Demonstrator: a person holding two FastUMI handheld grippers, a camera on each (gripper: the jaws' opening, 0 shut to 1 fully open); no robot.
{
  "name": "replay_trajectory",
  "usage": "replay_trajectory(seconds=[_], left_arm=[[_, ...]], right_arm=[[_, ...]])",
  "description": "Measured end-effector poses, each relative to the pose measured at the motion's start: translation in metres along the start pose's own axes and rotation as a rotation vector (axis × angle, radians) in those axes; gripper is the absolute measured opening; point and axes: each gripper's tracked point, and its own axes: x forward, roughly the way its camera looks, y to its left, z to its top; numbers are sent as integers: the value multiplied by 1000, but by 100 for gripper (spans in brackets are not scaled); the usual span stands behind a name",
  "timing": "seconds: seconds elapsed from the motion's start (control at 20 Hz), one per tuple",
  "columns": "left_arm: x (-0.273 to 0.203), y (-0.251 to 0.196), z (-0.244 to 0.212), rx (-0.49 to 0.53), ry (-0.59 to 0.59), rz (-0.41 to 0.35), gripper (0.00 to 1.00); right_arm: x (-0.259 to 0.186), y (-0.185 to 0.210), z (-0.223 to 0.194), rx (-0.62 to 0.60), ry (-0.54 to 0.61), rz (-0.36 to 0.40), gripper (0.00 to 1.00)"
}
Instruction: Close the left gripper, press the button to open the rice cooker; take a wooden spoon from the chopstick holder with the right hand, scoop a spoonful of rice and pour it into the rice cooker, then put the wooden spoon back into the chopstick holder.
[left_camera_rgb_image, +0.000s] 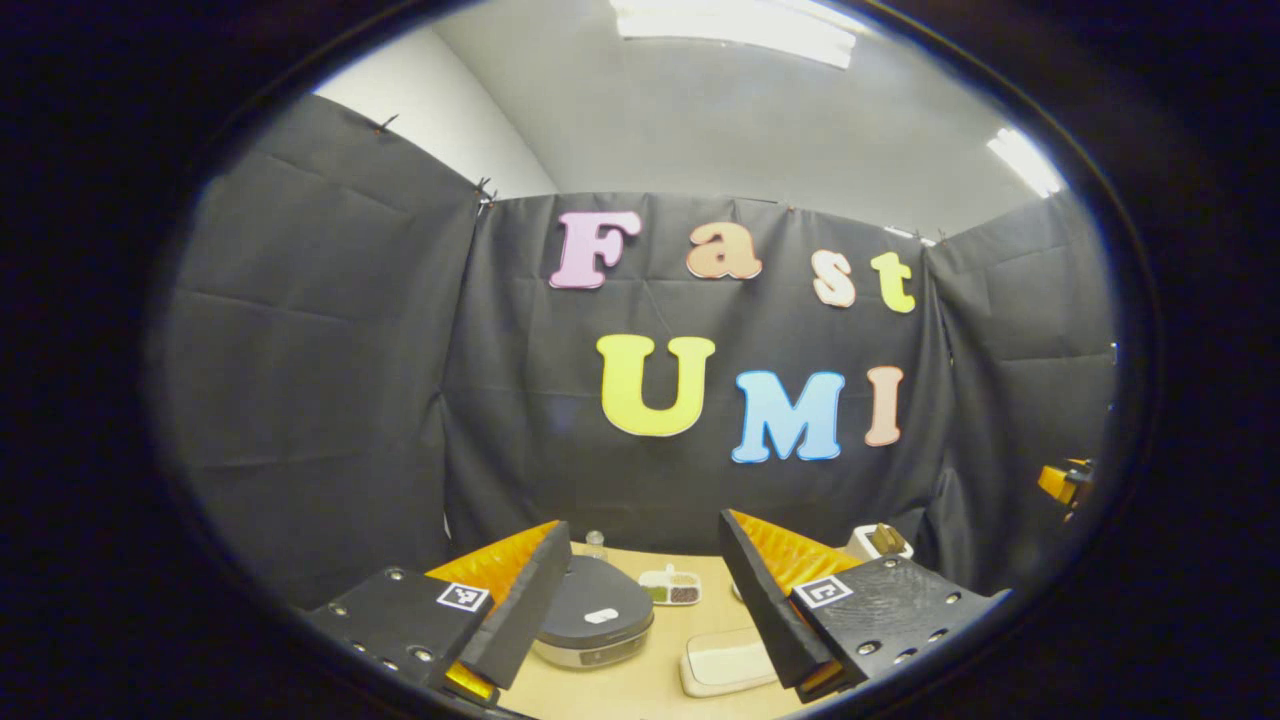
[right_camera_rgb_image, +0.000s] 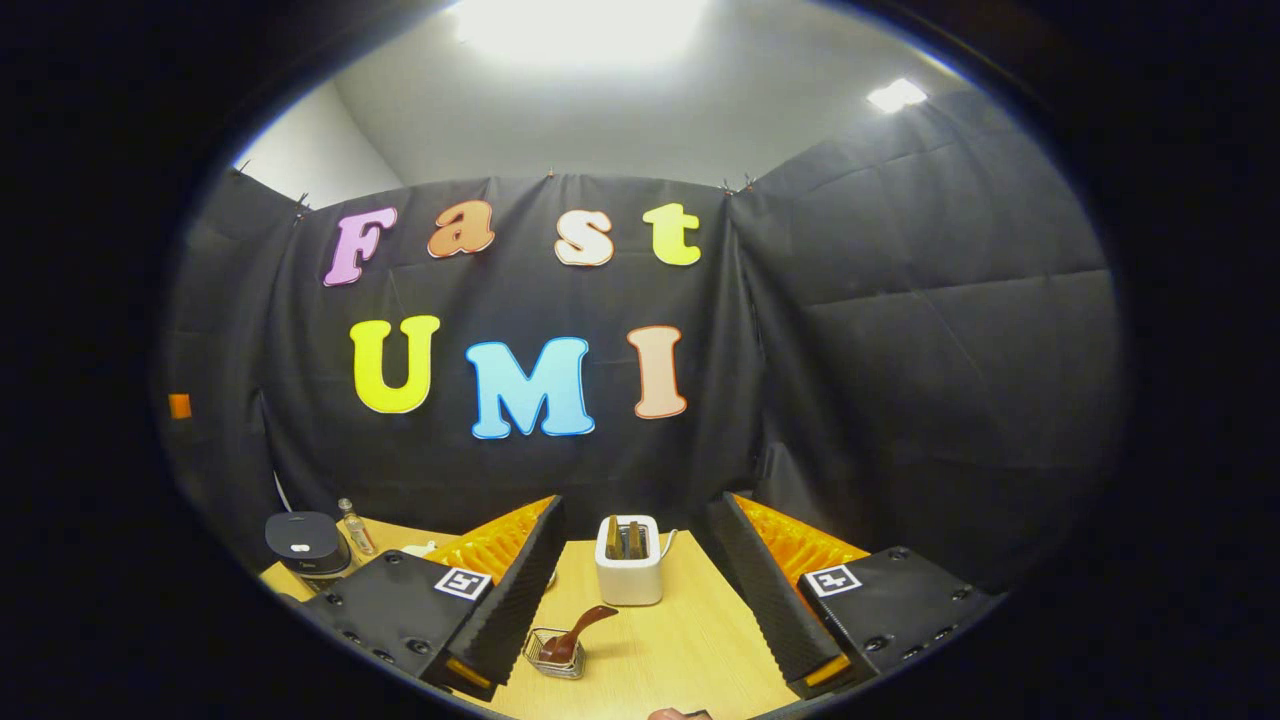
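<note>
One wooden spoon (right_camera_rgb_image: 572, 636) handle tilts up-right

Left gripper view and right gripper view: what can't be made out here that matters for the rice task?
- Rice cooker: left gripper view, its left side sits behind the left tongs' finger; the open button is too small to pick out.
- Divided dish: left gripper view, contents too small to identify as rice.
- Chopstick holder: right gripper view, the handles inside are too small to tell a wooden spoon.
- Wire basket: right gripper view, partly behind the right tongs' finger.
</note>
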Motion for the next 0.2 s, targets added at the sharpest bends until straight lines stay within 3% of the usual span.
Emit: replay_trajectory(seconds=[0.2], left_arm=[[-9, 16, -10, 10, 3, -17, 96]], right_arm=[[-26, -1, -5, 34, 41, -28, 98]])
